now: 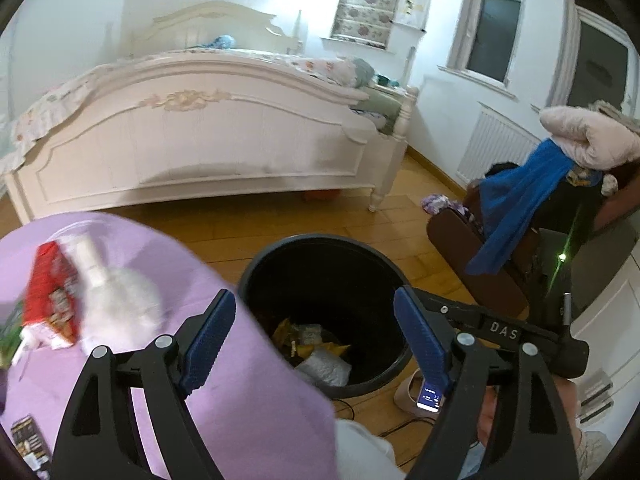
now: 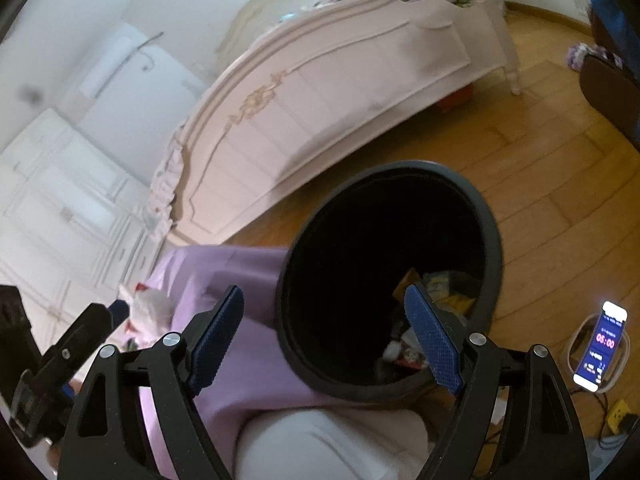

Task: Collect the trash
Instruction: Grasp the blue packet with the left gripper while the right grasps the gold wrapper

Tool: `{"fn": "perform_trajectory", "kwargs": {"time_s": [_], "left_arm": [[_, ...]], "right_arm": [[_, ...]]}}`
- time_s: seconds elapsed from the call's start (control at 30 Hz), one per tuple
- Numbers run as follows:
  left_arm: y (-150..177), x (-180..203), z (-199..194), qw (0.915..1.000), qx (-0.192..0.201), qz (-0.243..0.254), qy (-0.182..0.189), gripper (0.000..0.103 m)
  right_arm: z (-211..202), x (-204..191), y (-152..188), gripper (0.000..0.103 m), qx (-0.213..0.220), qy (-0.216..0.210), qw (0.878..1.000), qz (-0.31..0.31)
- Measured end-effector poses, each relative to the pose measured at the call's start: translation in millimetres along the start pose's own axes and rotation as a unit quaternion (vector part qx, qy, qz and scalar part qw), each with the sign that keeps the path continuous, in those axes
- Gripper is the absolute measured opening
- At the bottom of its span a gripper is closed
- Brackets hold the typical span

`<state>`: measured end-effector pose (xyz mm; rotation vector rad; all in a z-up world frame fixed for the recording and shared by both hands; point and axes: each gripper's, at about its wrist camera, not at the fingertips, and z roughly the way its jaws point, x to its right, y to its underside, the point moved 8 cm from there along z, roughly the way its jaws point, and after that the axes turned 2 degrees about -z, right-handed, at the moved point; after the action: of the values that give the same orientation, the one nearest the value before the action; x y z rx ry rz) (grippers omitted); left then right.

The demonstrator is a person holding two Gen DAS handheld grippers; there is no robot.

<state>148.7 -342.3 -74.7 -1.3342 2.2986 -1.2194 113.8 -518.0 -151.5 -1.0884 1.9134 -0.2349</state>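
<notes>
White carved wooden bed [image 1: 200, 128] fills the upper left of the left wrist view, on wood plank flooring [image 2: 540, 184]. Lilac-covered worktop [image 1: 248, 380] occupies the lower left; on it, at the left, lie a red printed packet [image 1: 50, 296] and crumpled white tissue [image 1: 120, 300]. Round black plastic bin [image 1: 326, 316] stands at lower centre beside the worktop edge, with yellow and white wrappers [image 1: 316, 352] inside. Left hand-held gripper [image 1: 316, 340]: jaws wide, nothing between. Right hand-held gripper [image 2: 326, 340]: jaws wide, empty, over the bin.
</notes>
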Motion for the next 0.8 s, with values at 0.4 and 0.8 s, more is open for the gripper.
{"fn": "perform_trajectory", "kwargs": {"time_s": [0.4,0.8], "left_arm": [[29.3,-148.0,-90.8,0.9836,0.046,-0.129,-0.117,0.081],[73.5,-283.7,-142.3,0.961,0.024,-0.189,-0.2,0.081]], "right_arm": [[27.5,-126.9,34.2,0.082,-0.048,-0.054,0.99,-0.119],[70.9,-302.4,91.7,0.077,-0.108,-0.156,0.938,-0.29]]}}
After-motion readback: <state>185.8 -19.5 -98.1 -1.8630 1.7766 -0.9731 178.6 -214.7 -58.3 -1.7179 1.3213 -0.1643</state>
